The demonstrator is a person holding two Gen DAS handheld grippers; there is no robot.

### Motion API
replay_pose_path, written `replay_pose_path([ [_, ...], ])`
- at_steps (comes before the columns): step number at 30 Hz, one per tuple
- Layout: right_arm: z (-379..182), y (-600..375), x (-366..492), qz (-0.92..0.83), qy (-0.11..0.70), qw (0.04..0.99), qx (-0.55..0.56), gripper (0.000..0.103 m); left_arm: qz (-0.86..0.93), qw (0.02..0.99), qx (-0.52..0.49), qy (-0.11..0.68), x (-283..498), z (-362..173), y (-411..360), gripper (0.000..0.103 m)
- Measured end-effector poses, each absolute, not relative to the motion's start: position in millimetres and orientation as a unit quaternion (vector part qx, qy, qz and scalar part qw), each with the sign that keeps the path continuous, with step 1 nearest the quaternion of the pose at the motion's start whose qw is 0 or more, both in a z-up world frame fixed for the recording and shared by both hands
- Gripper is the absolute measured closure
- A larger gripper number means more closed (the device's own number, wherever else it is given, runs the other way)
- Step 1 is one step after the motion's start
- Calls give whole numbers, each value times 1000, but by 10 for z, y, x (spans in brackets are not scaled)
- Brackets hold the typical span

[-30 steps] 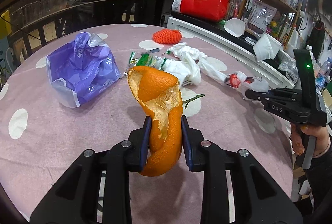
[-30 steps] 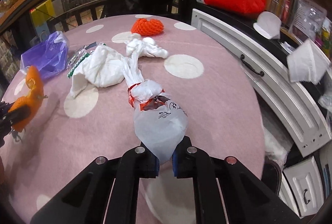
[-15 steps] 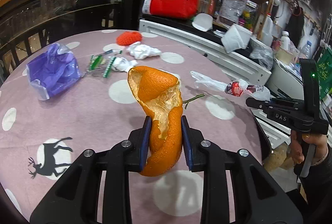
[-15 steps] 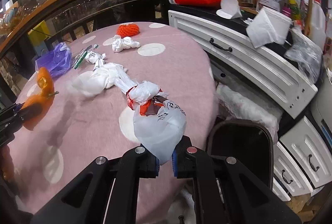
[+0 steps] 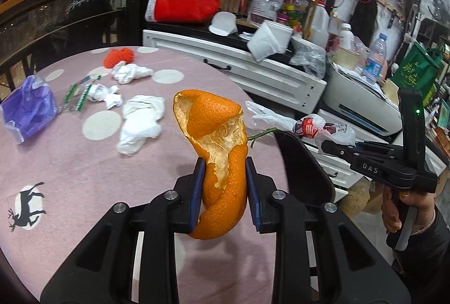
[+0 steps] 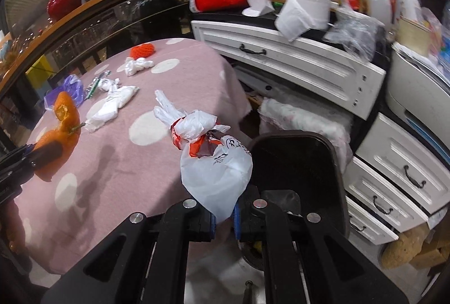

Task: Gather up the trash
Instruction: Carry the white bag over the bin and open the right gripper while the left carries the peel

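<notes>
Items in hand. We log two. Our left hand-held gripper (image 5: 224,192) is clamped on a curl of orange peel (image 5: 219,157), pads pressing both sides, the peel standing up between them with a green stem at its back. Our right hand-held gripper (image 6: 224,215) is pinched tight on the bottom of a knotted white plastic bag (image 6: 211,160) with red print, the rest of the bag reaching forward and up from the jaws.

Destination. We note a dark bin (image 6: 301,163), open-topped, standing on the floor just beside the edge of the tabletop (image 6: 146,152). The bag hangs at the bin's near rim; the peel is over the tabletop's edge, near the bin but not yet above it. Nothing has been let go.

Items left on the tabletop. We count a purple plastic bag (image 5: 26,114), a green-striped wrapper (image 5: 81,95), three crumpled white tissues or bags (image 5: 140,123), and an orange-red net (image 5: 119,57) at the far side.

Progress. We judge the task early to middling: two pieces lifted and nearly at the bin, neither dropped, and roughly six pieces waiting. What the bin holds already we cannot tell; only a scrap shows at its bottom.
</notes>
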State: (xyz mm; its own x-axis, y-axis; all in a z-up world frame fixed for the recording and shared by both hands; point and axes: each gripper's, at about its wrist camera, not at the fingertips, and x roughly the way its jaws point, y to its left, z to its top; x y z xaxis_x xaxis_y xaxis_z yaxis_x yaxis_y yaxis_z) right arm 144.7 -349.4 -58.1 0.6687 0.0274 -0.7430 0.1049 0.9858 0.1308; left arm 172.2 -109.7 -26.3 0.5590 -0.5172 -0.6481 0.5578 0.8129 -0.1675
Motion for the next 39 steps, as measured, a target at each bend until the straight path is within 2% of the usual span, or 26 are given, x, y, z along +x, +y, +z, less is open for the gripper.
replay_pose_path([
  [11,-851,-4032,1086,-108,427,892,106,94,-358,860,53,360,1482,-318,-1707,74],
  [19,-1165,-4246,1121,-133,457,870,131,94,-386,845,73,364,1342,-372,-2093,74],
  [31,-2033,-4356,1431,-131,538,815,171,93,-409,818,99,393,1272,-627,-2489,74],
  [33,-2163,-4342,1484,-134,549,808,167,89,-410,814,104,399,1262,-683,-2539,74],
  [34,-2207,-4342,1505,-134,552,806,168,79,-410,812,107,401,1258,-708,-2561,74],
  [35,-2246,-4340,1516,-133,555,803,168,62,-411,810,110,404,1252,-740,-2589,74],
  [37,-2283,-4328,1507,-137,555,803,166,48,-411,807,114,408,1250,-785,-2629,74],
  [39,-2272,-4304,1481,-144,551,806,158,47,-412,804,117,413,1245,-833,-2670,74],
])
